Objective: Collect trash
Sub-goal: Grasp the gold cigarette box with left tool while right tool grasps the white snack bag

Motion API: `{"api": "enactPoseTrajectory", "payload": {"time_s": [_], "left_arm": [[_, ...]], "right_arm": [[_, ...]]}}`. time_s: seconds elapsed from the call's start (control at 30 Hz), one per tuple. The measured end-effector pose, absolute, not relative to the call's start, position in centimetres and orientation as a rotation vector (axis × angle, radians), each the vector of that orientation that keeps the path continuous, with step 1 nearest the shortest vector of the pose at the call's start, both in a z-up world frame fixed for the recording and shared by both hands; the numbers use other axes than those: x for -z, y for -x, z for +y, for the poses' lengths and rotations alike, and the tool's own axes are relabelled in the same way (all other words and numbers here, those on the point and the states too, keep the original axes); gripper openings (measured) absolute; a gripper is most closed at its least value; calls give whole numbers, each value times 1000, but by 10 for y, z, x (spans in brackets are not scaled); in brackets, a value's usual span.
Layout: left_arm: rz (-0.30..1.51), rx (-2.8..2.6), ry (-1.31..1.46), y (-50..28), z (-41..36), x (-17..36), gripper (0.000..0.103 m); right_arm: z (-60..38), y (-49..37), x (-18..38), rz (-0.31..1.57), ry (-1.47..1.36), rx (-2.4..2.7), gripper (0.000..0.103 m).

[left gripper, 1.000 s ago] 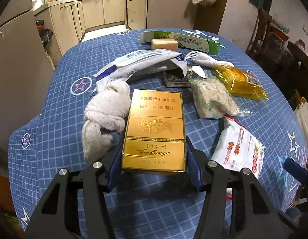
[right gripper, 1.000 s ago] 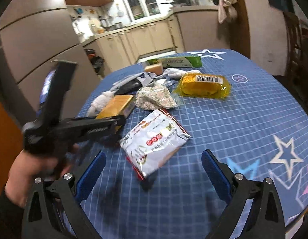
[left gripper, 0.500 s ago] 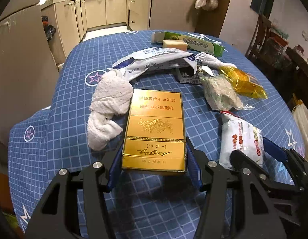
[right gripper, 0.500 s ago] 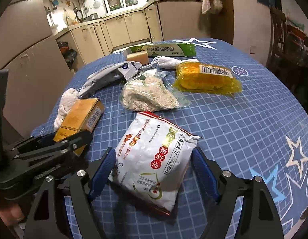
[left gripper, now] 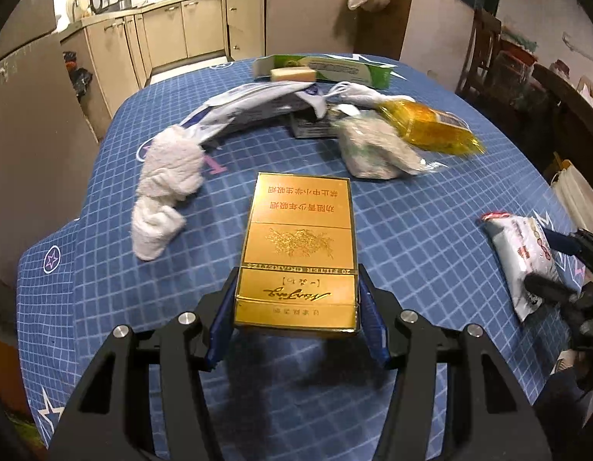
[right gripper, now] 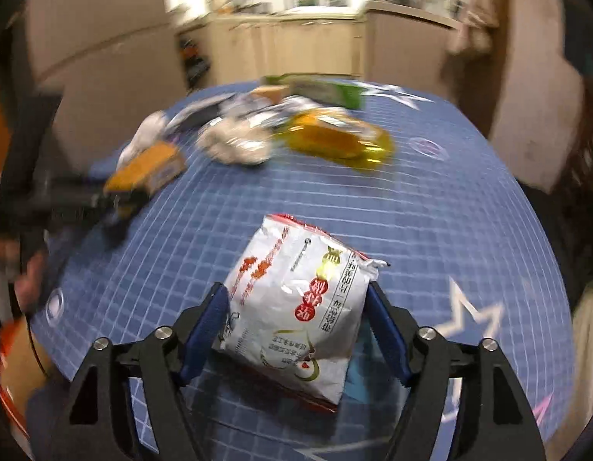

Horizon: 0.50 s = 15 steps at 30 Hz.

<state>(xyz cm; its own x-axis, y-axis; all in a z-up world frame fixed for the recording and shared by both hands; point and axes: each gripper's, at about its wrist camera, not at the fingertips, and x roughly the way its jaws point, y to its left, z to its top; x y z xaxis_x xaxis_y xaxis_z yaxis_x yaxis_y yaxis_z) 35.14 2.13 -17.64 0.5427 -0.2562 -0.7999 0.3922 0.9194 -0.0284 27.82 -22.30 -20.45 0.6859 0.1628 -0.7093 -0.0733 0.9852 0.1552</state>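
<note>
Two handheld grippers each clamp a piece of trash above a table draped in a blue grid-patterned tablecloth (left gripper: 411, 238) printed with stars. The left gripper (left gripper: 296, 307) grasps a gold cigarette pack (left gripper: 298, 246) by its near end, the blue pads pressed against both long sides. The pack's long axis runs straight out from the jaws, its far end aimed at the clutter in the middle of the table, its printed face up with the lettering upside down to the camera.

The right gripper (right gripper: 296, 319) grips a white snack packet (right gripper: 296, 303) with red and green print; its jaws have just been closing, and the packet now sits pinched between the blue pads. The packet's long axis tilts away from the jaws, its red-edged top end pointing toward the far side of the table. In the left wrist view the same packet shows at the right edge, held in the dark fingers of that gripper.

Still on the cloth lie a crumpled white towel (left gripper: 166, 188) left of the cigarette pack, a white and blue plastic bag (left gripper: 254, 109), a clear bag of pale crumbs (left gripper: 373, 150), a yellow cellophane package (left gripper: 427, 126), and a green carton (left gripper: 335, 69) with a pale yellow block (left gripper: 292, 74) just in front of it.
</note>
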Motion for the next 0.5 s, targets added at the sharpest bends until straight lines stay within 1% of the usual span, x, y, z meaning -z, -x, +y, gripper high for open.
{"api": "enactPoseTrajectory", "payload": {"time_s": [0.17, 0.37, 0.5], "left_arm": [[921, 357, -174, -349, 9, 177, 55], [912, 328, -182, -345, 7, 177, 55], [900, 324, -183, -341, 7, 177, 54]], "right_arm": [[-203, -274, 209, 787, -179, 29, 82], [-186, -285, 218, 781, -101, 195, 82], [-191, -280, 221, 758, -116, 189, 76]]}}
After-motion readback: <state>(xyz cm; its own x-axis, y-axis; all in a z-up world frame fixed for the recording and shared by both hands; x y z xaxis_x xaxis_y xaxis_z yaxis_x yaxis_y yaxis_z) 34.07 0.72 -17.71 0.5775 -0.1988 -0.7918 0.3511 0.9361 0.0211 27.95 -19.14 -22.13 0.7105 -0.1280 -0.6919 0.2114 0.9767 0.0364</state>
